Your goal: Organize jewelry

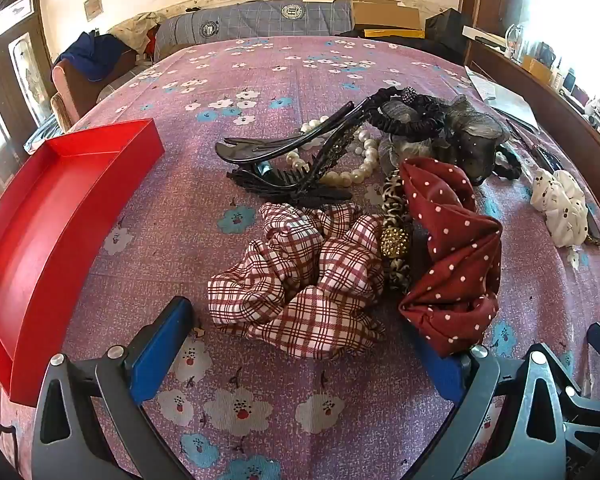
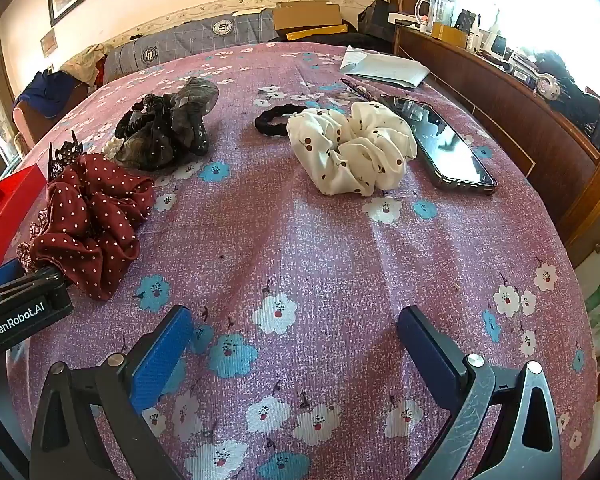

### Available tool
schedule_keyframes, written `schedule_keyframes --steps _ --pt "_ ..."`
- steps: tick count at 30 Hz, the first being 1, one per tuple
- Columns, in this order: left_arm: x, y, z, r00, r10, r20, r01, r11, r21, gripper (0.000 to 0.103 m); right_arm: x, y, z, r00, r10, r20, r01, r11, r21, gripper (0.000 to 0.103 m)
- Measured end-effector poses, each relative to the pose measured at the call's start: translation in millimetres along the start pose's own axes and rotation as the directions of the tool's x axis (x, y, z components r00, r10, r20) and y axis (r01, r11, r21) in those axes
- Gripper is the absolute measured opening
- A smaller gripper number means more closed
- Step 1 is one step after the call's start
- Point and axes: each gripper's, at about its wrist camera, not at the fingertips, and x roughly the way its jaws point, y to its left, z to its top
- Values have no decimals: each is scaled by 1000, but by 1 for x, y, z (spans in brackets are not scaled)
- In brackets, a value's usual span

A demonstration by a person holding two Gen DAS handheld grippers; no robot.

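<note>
A pile of hair accessories lies on the flowered purple bedspread [image 1: 260, 80]. Nearest my open left gripper [image 1: 300, 344] is a plaid scrunchie [image 1: 300, 276], with a dark red dotted scrunchie [image 1: 452, 256] to its right. Behind them lie a black claw clip [image 1: 288, 160], a pearl bracelet [image 1: 360, 164] and black mesh scrunchies [image 1: 460, 128]. An empty red tray [image 1: 60, 208] stands to the left. My right gripper [image 2: 296, 344] hovers open over bare cloth. Beyond it lie a white spotted scrunchie [image 2: 352, 148] and a black hair tie [image 2: 276, 116].
A phone [image 2: 444, 148] lies face up right of the white scrunchie, with papers [image 2: 384, 66] farther back. A wooden headboard or ledge [image 2: 500, 104] with clutter runs along the right. Cardboard boxes [image 1: 388, 16] and bedding sit at the far end.
</note>
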Motion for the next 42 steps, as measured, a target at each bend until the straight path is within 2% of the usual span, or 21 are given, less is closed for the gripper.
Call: schedule_keyframes --steps 13,16,18,20,27,32,37,42 --pt "-1 0 0 1000 -11 -6 11 1000 17 103 1 1 1 1000 -7 0 7 1000 2 103" --pt "-1 0 4 998 -29 -50 31 998 52 103 1 2 1 1000 -6 0 6 1000 5 103" --pt "-5 9 6 996 -3 -93 6 999 39 103 1 3 2 1000 -6 1 6 1000 4 103" --pt "-14 14 3 995 9 -96 -7 1000 17 103 2 0 5 1000 -6 1 6 1000 5 103" --pt "-82 27 11 998 46 40 -47 999 25 103 -3 -6 9 999 -24 -38 24 999 22 103" --pt "-136 38 21 985 80 154 -80 997 -3 103 -49 -16 23 999 10 45 -14 995 95 103" --pt "-175 47 35 959 124 254 -119 992 -36 103 -95 -17 40 991 40 128 -56 991 123 103" --pt "-216 51 45 912 190 363 -182 982 -56 103 -133 -3 53 977 38 208 -60 993 103 103"
